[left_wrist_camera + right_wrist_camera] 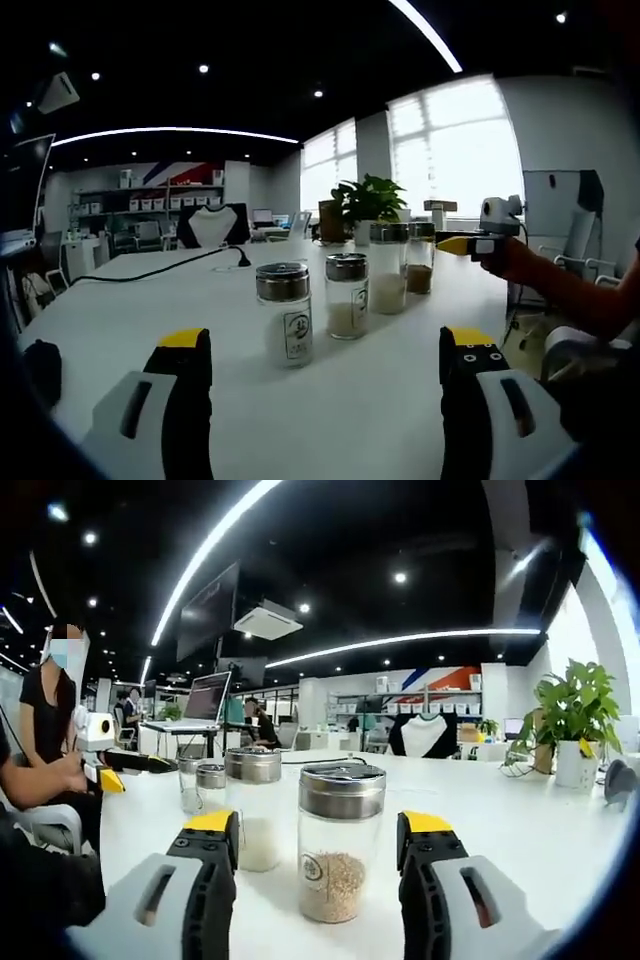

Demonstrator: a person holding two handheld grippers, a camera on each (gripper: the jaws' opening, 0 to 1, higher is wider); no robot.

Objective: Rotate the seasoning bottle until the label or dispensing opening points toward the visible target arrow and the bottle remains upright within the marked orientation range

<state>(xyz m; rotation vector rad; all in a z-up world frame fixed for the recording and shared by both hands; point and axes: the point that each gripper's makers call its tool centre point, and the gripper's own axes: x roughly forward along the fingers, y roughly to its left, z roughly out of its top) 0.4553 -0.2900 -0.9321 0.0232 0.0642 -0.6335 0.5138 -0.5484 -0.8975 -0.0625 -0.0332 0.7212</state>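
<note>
My left gripper [325,375] sits low over the white table [150,300], its jaws spread wide apart and holding nothing. Ahead of them a row of four glass seasoning bottles with metal caps runs away from me. The nearest bottle [284,312], white-filled with a small label facing me, stands upright just beyond the gap, a little nearer my left jaw and clear of both. Behind it come a second bottle [346,295] and a third bottle [388,267], then the far bottle [420,257] with brown contents. My right gripper [470,244] comes in from the right, level with that far end of the row.

In the right gripper view, my right gripper [318,865] also has its jaws apart. The brown-grain bottle [340,840] stands upright between the yellow tips or just beyond them; I cannot tell whether the pads touch it. A white-filled bottle [254,808] stands just beside it, behind my left-hand jaw. A potted plant [575,720] stands far off on the table.
</note>
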